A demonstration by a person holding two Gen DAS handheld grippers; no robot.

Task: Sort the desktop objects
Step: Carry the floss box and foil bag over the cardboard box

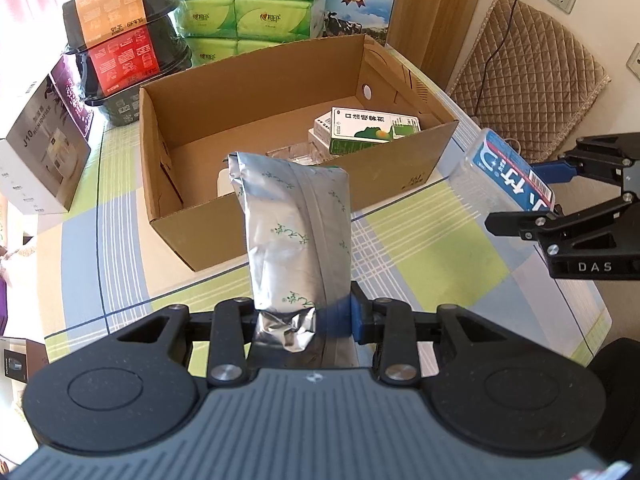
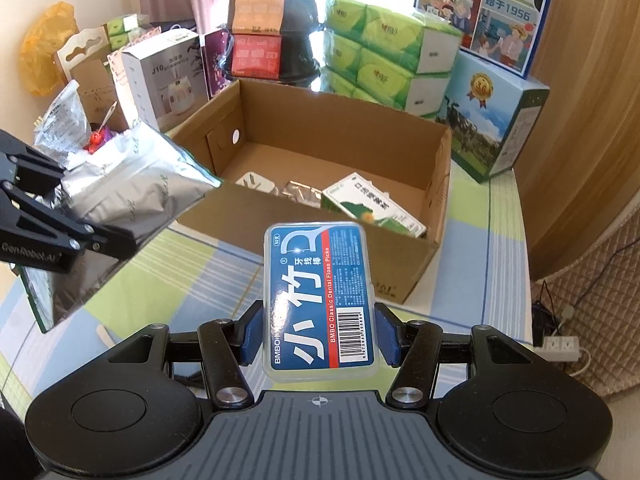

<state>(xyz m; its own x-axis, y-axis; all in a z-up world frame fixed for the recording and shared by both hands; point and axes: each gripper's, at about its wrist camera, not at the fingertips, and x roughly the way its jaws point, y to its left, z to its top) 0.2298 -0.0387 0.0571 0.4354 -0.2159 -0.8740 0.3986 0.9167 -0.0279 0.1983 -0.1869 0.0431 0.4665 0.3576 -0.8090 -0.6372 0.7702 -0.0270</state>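
Silver foil pouch printed with green sprigs stands clamped at its crimped bottom end in your left gripper, at 6 o'clock of the open brown cardboard box. At 3 o'clock, your right gripper is closed on the clear plastic floss-pick case with the blue label, held above the checked tablecloth near the box's front wall.

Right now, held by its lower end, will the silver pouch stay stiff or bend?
The silver pouch probably flexes: its foil crumples where the left gripper squeezes it. It stands fairly straight above the grip, so it seems light. The smooth foil may slip.
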